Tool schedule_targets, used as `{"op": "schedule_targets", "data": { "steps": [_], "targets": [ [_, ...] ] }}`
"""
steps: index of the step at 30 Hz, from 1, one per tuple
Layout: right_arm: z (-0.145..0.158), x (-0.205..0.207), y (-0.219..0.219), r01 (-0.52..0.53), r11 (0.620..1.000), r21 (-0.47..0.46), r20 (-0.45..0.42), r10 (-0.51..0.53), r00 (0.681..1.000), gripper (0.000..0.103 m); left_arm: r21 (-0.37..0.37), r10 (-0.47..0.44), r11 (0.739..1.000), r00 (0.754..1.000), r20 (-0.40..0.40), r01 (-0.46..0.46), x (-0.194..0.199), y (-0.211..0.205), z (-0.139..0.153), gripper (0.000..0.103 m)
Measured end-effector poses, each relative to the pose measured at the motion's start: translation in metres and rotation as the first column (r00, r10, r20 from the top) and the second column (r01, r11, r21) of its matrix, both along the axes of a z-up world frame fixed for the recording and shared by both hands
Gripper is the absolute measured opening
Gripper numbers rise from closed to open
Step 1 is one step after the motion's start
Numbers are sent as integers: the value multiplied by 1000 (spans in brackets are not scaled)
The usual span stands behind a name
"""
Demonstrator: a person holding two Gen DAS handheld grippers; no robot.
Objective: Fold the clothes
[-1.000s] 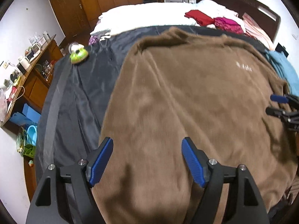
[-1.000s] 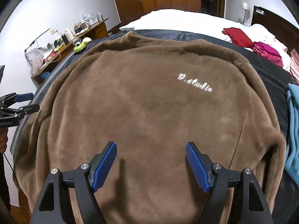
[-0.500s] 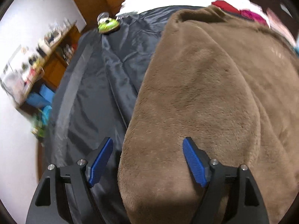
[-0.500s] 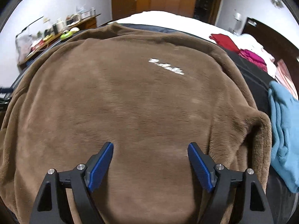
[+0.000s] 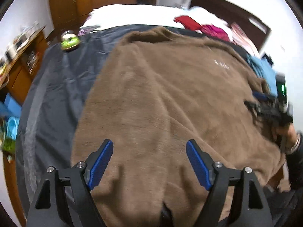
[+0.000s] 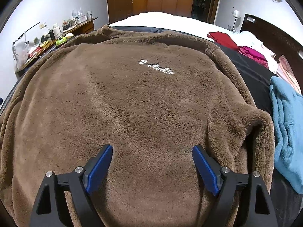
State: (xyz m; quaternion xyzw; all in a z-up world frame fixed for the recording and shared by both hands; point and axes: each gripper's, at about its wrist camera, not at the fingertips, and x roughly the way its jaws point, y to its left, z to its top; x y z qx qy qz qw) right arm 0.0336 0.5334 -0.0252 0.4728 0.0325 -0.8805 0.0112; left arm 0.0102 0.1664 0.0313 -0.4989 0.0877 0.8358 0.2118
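Observation:
A brown fleece sweater lies spread flat on a dark sheet on the bed; it also fills the right wrist view, white script lettering on its chest. My left gripper is open and empty above the sweater's lower left part. My right gripper is open and empty above the lower right part, near a folded sleeve. The right gripper also shows at the right edge of the left wrist view.
A teal garment lies right of the sweater. Red and pink clothes sit near the dark headboard. A green toy rests on the dark sheet. A cluttered wooden desk stands at left.
The left gripper swung left toward the sweater's edge, then back over its lower left part. The right gripper moved a little closer over the sweater. Both stayed open.

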Motion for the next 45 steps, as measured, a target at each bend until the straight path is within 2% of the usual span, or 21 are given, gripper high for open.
{"op": "schedule_targets", "data": {
  "steps": [3,6,12,16,19,21,24,30,37,41,45],
  "targets": [
    [0,0,-2,0,1000,0,-2,0,1000,87,-136,8,991,999,-33,-13,1,18,-17,83],
    [1,-1,-2,1,1000,-2,-3,-1,1000,87,-216,65,973,996,-64,-78,-6,9,-27,83],
    [6,-2,15,50,999,0,-16,-50,999,87,-272,230,929,968,-105,-250,-31,-36,-30,83],
    [8,-5,21,64,998,4,-23,-64,998,87,-277,340,890,932,-129,-363,-49,-67,-31,84],
    [8,-7,22,62,998,34,-24,-61,998,87,-305,415,839,893,-175,-450,-63,-86,-30,84],
    [7,-9,22,60,997,49,-22,-59,998,87,-294,439,834,884,-161,-467,-68,-93,-32,84],
    [4,-9,21,57,997,56,-21,-56,998,87,-267,417,855,895,-156,-445,-63,-90,-29,84],
    [2,-14,27,51,998,43,-25,-50,998,89,-245,311,905,933,-180,-349,-35,-64,-15,84],
    [1,-16,26,55,998,43,-36,-54,998,90,-184,158,964,970,-183,-192,40,-23,3,84],
    [1,-16,26,54,998,44,-39,-53,998,90,-179,66,978,976,-209,-104,86,-9,9,84],
    [2,-15,24,55,997,46,-42,-53,998,90,-173,-32,985,971,-236,-10,134,0,12,84]
  ]
}}
